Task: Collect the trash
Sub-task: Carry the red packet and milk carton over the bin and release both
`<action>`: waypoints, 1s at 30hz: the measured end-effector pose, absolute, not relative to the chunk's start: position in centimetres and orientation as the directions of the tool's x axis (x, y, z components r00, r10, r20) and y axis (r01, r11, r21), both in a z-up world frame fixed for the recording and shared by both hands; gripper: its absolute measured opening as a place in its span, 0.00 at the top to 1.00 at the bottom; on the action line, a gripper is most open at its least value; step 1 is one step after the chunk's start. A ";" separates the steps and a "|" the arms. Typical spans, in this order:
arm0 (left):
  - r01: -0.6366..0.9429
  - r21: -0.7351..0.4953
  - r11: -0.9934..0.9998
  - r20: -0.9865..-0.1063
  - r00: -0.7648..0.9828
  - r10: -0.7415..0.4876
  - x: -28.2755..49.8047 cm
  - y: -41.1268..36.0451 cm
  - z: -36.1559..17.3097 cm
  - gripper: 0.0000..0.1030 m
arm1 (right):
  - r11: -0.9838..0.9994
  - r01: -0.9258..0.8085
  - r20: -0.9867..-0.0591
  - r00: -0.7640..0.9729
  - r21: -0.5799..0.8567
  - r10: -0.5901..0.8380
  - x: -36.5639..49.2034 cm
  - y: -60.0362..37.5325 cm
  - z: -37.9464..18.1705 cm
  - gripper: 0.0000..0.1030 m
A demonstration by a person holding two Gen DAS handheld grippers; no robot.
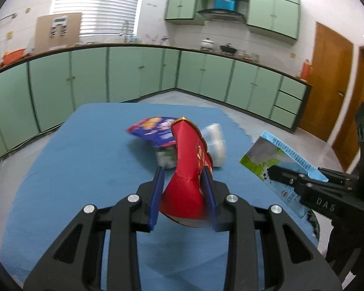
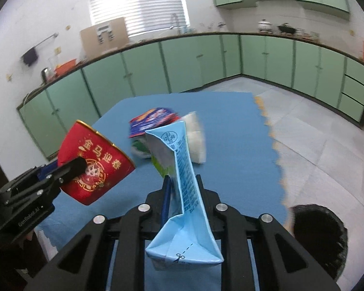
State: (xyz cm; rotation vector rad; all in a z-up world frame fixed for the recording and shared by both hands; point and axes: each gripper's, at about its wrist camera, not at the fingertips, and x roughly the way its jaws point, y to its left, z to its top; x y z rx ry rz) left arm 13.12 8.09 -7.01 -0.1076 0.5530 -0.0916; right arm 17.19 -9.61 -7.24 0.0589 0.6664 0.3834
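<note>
Trash held above the blue mat [image 1: 72,169]: my left claw [image 1: 183,177] is clenched on a red wrapper [image 1: 189,169], my right claw [image 2: 182,181] on a squashed blue carton [image 2: 186,194]. Ahead of both claws, on the mat, lie a blue snack bag [image 1: 153,129] and a white packet [image 1: 216,143].

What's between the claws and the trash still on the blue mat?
Nothing on the mat blocks it, but both are occupied: left claw grips the red cup, right claw grips the blue carton.
</note>
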 end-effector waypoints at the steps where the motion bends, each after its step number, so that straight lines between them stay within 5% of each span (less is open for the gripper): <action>1: 0.081 -0.126 0.989 -0.516 0.846 -0.135 13.3 7.0 -6.9 0.71 | 0.935 -0.310 -0.588 0.729 0.173 0.350 17.1 -10.4 -7.1 0.82; 30: 0.508 -0.111 0.854 -0.546 0.687 -0.480 18.9 -17.5 -10.4 0.71 | 0.971 0.166 -0.583 0.812 0.174 -0.034 15.5 -32.9 -8.8 0.84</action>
